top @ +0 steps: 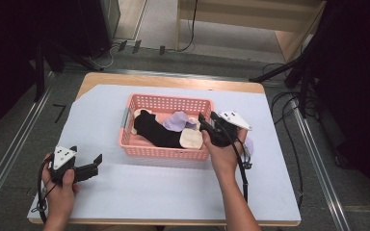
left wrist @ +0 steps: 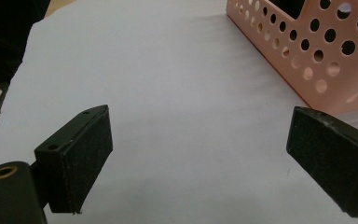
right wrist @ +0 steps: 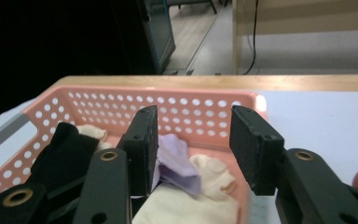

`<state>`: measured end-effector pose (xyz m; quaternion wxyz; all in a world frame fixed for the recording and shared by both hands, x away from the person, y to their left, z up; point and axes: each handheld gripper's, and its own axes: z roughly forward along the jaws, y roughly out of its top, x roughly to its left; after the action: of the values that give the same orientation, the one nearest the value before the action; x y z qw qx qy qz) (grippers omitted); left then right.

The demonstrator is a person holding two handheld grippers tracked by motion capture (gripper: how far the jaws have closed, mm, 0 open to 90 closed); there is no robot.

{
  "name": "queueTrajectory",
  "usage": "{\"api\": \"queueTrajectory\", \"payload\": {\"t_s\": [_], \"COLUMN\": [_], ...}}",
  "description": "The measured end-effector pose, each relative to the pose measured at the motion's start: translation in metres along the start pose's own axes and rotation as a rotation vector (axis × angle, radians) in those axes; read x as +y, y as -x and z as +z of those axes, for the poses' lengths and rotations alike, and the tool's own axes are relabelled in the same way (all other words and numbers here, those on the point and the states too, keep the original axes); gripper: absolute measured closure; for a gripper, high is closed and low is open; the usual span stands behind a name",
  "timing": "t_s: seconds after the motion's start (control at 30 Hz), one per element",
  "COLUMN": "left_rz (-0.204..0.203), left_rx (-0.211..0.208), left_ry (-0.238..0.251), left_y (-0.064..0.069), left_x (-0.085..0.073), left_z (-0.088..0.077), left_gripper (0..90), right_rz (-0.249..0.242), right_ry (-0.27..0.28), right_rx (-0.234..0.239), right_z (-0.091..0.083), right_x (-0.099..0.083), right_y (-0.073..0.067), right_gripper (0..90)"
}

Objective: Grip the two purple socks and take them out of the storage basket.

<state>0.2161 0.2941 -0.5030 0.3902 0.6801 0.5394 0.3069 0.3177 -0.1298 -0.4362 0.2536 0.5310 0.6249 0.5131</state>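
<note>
Surface: wooden table point(top: 173, 80) covered by a white sheet point(top: 173, 183); my forearms enter from the near edge
Room: grey floor, metal rails point(top: 9, 144) to the left, cables point(top: 289, 110) to the right, dark stands behind
Container: pink perforated basket point(top: 164, 102) at mid-table, long side toward me
Contents: black sock point(top: 156, 131) across the middle, lilac sock point(top: 176, 120) above it, cream socks point(top: 191, 138) along the near right; all lie loose inside
My left gripper point(left wrist: 196, 158): released, jaws wide apart over bare sheet, basket near its right jaw, nothing held
My right gripper point(right wrist: 193, 149): released, jaws parted over the basket's right end, lilac and cream socks below, nothing gripped
</note>
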Motion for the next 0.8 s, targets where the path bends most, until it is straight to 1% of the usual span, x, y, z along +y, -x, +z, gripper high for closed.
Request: {"api": "queueTrajectory", "payload": {"t_s": [0.2, 0.23, 0.33, 0.37, 0.43, 0.5, 0.57, 0.63, 0.67, 0.8], "left_rz": [-0.002, -0.002, -0.003, -0.003, -0.003, -0.003, -0.003, -0.002, -0.001, 0.001], "left_rx": [0.0, 0.001, 0.0, 0.0, 0.0, 0.0, 0.0, 0.0, 0.0, -0.002], "left_ry": [0.004, 0.003, 0.004, 0.004, 0.003, 0.003, 0.003, 0.004, 0.004, 0.001], "left_y": [0.0, 0.0, 0.0, 0.0, 0.0, 0.0, 0.0, 0.0, 0.0, 0.0], "left_x": [0.0, 0.0, 0.0, 0.0, 0.0, 0.0, 0.0, 0.0, 0.0, 0.0], "left_z": [0.001, 0.0, 0.0, 0.0, 0.0, 0.001, 0.001, 0.001, 0.001, 0.001], "left_gripper": [7.7, 7.7, 7.7, 7.7, 7.7, 7.7, 7.7, 7.7, 7.7, 7.7], "right_rz": [-0.018, -0.02, -0.04, -0.033, -0.007, -0.008, -0.012, -0.009, -0.003, -0.014], "right_ry": [-0.045, -0.059, -0.086, -0.099, -0.138, -0.186, -0.239, -0.28, -0.296, -0.341], "right_rx": [0.011, 0.014, 0.013, 0.014, 0.03, 0.043, 0.032, 0.026, 0.023, 0.007], "right_z": [0.021, 0.025, 0.034, 0.036, 0.041, 0.046, 0.051, 0.056, 0.058, 0.065], "right_x": [-0.002, -0.002, -0.003, -0.003, -0.002, -0.001, -0.001, 0.001, 0.001, 0.004], "right_y": [-0.012, -0.015, -0.02, -0.021, -0.023, -0.025, -0.027, -0.028, -0.029, -0.03], "right_gripper": [53.5, 53.5, 53.5, 53.5, 52.7, 52.6, 53.7, 53.8, 54.0, 55.0]}}
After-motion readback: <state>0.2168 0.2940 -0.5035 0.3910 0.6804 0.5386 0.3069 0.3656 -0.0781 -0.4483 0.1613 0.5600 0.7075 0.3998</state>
